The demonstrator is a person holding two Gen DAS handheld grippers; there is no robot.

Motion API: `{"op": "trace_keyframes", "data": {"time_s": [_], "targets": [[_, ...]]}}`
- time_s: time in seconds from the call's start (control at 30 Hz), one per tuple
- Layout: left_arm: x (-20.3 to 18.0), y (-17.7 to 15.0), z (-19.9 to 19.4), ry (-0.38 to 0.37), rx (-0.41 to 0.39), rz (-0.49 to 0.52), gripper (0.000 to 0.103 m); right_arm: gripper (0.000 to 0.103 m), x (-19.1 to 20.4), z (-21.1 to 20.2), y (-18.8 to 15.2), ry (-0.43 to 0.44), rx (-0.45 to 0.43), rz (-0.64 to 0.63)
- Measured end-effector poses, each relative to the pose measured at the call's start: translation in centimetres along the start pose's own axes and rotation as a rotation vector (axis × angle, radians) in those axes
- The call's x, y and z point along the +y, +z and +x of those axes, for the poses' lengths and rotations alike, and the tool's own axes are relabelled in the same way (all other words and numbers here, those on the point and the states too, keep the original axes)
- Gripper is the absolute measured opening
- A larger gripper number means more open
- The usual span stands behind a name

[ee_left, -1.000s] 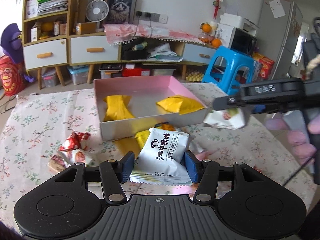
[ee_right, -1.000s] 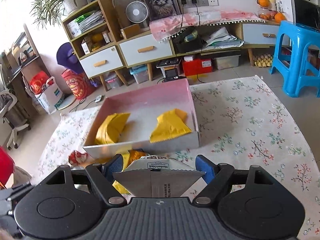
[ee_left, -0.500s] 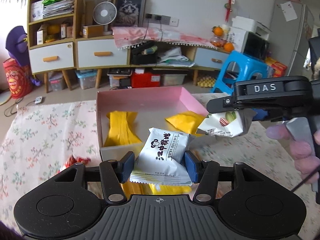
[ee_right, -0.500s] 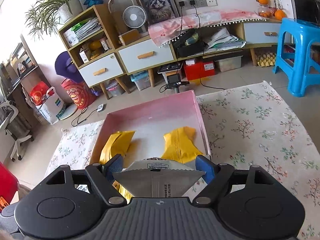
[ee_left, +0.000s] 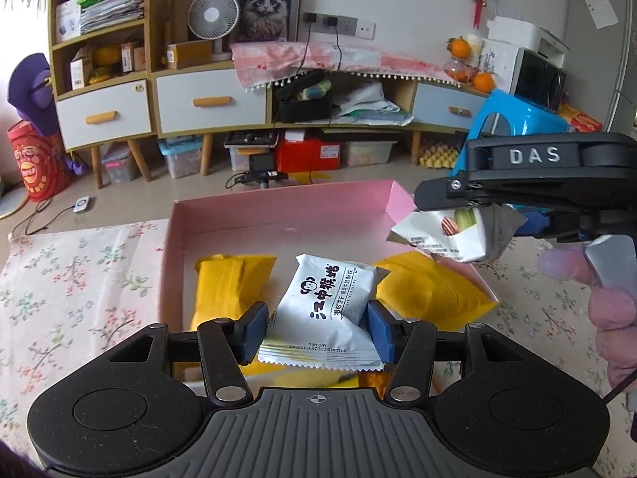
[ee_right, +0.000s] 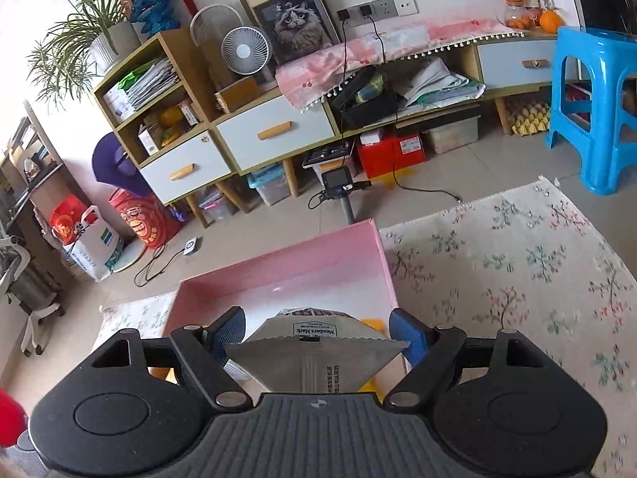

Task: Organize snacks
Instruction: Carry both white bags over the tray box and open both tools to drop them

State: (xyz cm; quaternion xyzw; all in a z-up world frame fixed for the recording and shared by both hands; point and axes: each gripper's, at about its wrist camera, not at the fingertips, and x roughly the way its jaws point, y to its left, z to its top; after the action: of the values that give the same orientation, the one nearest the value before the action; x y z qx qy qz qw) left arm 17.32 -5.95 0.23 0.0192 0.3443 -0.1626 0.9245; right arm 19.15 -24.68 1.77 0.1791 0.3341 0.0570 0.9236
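Left gripper [ee_left: 316,330] clamps white packet [ee_left: 324,310], right gripper [ee_right: 316,332] clamps nut packet [ee_right: 314,354]; you've carried both over pink box [ee_left: 278,215], yellow packets [ee_left: 225,283] below. Release next.

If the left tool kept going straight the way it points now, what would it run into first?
Probably the floor of the pink box, in the bare strip between the two yellow packets. The left tool is shut on the white monkey packet, which would touch down first. Depth is hard to judge.

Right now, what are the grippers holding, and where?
Left gripper pinches the white snack packet by its sides. Right gripper squeezes the silver nut packet by its sides.
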Motion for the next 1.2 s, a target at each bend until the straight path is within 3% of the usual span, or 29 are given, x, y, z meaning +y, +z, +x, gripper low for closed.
{"op": "trace_keyframes", "data": {"time_s": [0.33,0.67,0.73,0.93,1.2], "targets": [[-0.8,0.0,3.8,0.040,0.040,0.015,0.052,0.070,-1.3,2.8,0.8,-0.036,-0.009,-0.002],[-0.6,0.5,4.9,0.060,0.018,0.000,0.055,0.070,-1.1,3.4,1.1,-0.059,-0.016,-0.046],[-0.5,0.6,4.9,0.056,0.014,-0.002,0.068,0.071,-1.0,3.4,1.1,-0.057,-0.018,-0.043],[-0.9,0.3,4.3,0.034,0.002,0.019,0.084,0.083,-1.1,3.0,1.4,-0.046,-0.029,-0.018],[-1.0,0.1,2.6,0.019,-0.006,0.006,0.089,0.087,-0.9,1.5,1.2,-0.048,-0.032,-0.021]]}}
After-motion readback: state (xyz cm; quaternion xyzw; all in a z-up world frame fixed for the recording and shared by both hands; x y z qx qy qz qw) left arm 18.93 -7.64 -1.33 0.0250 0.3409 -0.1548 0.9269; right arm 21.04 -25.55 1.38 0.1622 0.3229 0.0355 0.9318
